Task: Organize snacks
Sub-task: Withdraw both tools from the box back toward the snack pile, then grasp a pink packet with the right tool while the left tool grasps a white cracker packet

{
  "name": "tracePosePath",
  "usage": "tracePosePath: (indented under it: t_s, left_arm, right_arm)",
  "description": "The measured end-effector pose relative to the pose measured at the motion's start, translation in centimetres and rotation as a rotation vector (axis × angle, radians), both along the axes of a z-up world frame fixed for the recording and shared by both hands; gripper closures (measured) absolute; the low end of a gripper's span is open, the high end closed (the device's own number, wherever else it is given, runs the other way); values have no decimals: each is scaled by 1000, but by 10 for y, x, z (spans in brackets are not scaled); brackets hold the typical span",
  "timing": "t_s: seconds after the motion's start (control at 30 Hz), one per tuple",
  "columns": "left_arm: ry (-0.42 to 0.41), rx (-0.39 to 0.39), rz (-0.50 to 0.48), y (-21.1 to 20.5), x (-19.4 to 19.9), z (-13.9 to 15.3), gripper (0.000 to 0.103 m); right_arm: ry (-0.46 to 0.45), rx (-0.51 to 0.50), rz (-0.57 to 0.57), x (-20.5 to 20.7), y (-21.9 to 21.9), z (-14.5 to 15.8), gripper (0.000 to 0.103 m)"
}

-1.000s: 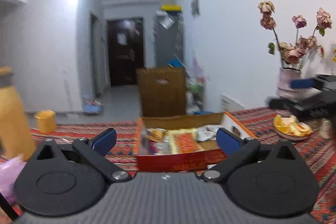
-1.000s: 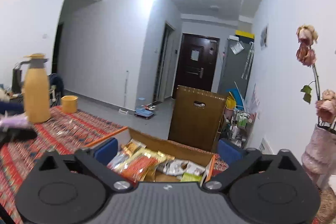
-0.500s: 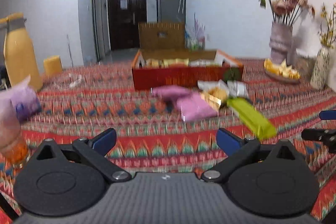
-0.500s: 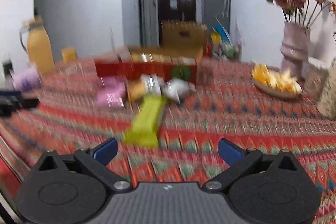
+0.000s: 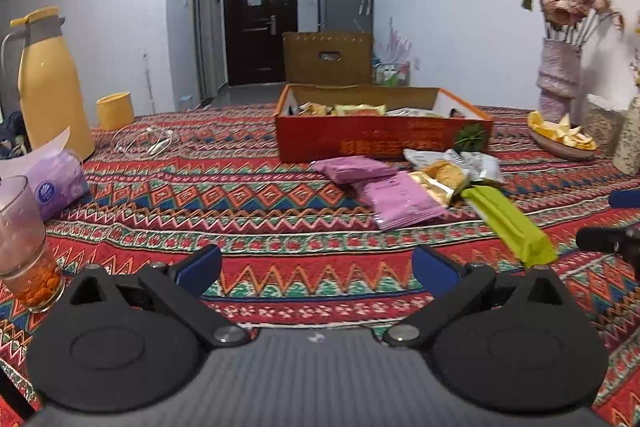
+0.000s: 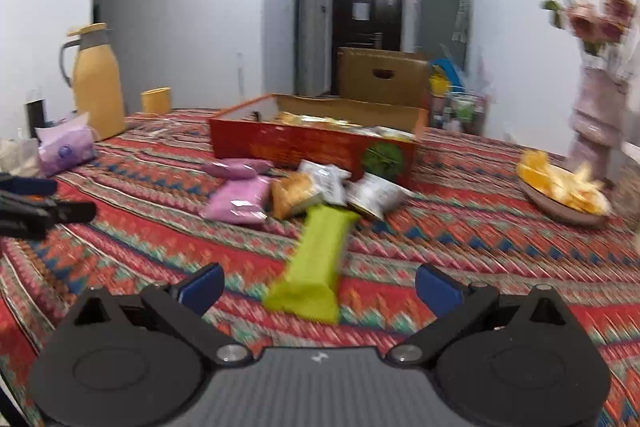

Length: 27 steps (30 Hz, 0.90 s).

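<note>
A red cardboard box (image 5: pixel 380 141) (image 6: pixel 308 147) holding several snack packets stands on the patterned tablecloth. In front of it lie loose snacks: two pink packets (image 5: pixel 396 199) (image 6: pixel 240 201), a gold packet (image 5: pixel 440 175) (image 6: pixel 292 193), silver packets (image 5: pixel 476 163) (image 6: pixel 374 199) and a long green bar (image 5: pixel 508 223) (image 6: pixel 316 267). My left gripper (image 5: pixel 316 267) is open and empty, well short of the snacks. My right gripper (image 6: pixel 318 281) is open, with the near end of the green bar lying just ahead between its fingers.
A yellow thermos (image 5: pixel 48 83), a yellow cup (image 5: pixel 115 110), a purple tissue pack (image 5: pixel 52 179) and a glass (image 5: pixel 24 247) stand at the left. A plate of orange peel (image 5: pixel 560 139) and a vase of flowers (image 5: pixel 558 79) are at the right. A white cable (image 5: pixel 148 143) lies mid-left.
Both grippers have pulled back and dropped from above the box to low over the near cloth. The right one has since edged closer to the green bar.
</note>
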<state>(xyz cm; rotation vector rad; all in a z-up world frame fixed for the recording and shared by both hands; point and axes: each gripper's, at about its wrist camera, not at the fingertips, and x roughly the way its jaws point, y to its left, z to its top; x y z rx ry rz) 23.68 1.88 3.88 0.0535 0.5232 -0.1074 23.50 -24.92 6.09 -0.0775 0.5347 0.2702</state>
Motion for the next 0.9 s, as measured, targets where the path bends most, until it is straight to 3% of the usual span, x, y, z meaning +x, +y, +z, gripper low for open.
tracePosePath:
  t_s: [0.17,0.27,0.37,0.5,0.57,0.67,0.77,0.9]
  left_arm:
    - [19,-24,70,22,23,-8,0]
    - [36,-42,109,41,39,-11,0]
    - [67,-80,141,59,53,-14,0]
    - [96,-114,161,76,61,-15,0]
    - [102,-110,164,79,63,-16,0]
    - [116,-97,156,76,69,-17,0]
    - [136,-96,133,65,81,-16,0]
    - [107,-137,19,30,93,-6,0]
  right_arm:
    - [11,71,129,65,41,17,2]
    - [80,121,168,126,73,19,2]
    - [166,91,173,188,111,5,14]
    - [278,91,142,248,143,-22,18]
    - [289,82,117,258,149,-33,43]
    - [258,87,130,252,147,-34,42]
    - [177,62,151,226,133,-16,42]
    - [44,101,101,173,72,20,42]
